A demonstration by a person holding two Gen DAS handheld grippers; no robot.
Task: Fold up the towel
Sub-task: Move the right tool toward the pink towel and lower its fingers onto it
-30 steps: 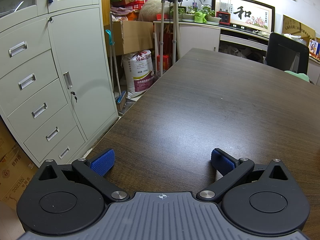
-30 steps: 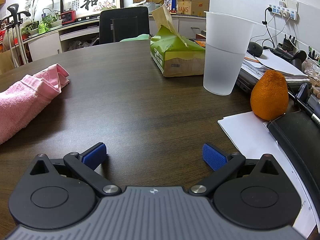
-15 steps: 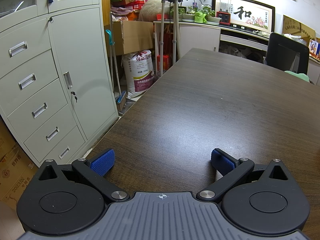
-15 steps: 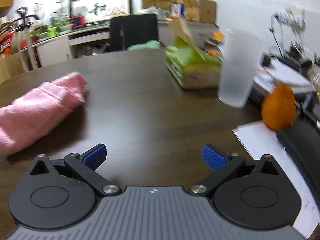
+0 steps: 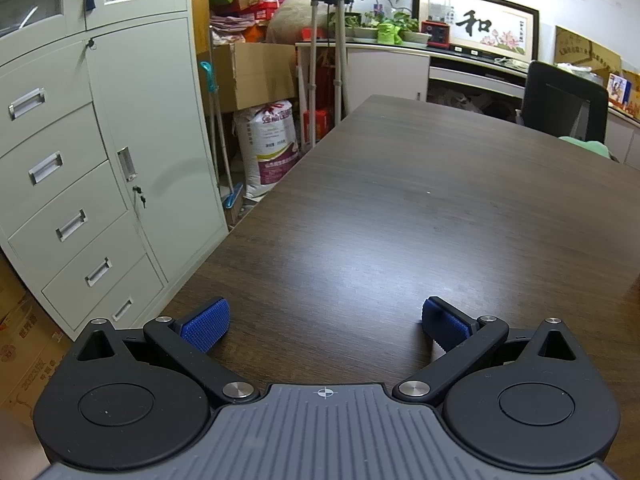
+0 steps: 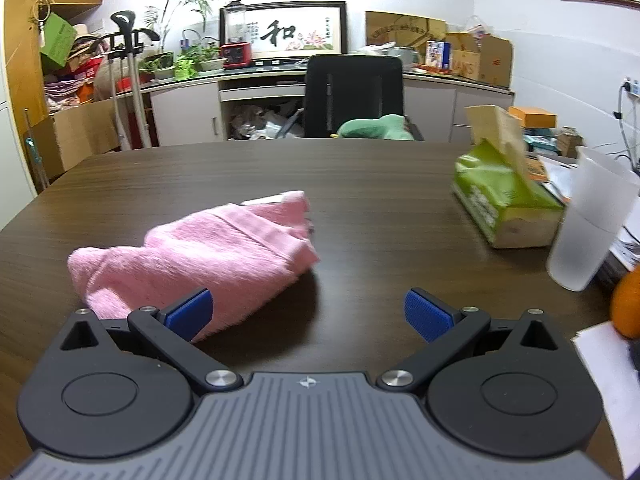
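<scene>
Centrally, we see the dark wooden table [image 6: 380, 184] filling both views, bare across the left wrist view. At left centre of the right wrist view lies the crumpled pink towel [image 6: 208, 248], bunched and unfolded, its near edge just behind the left blue pad of the right gripper [image 6: 308, 312]. We note that gripper's fingers spread wide and empty. At right stand a green tissue pack [image 6: 504, 204] and a translucent plastic cup [image 6: 588, 220], close together. Low in its own view, the left gripper [image 5: 326, 324] is likewise wide apart, holding nothing.
</scene>
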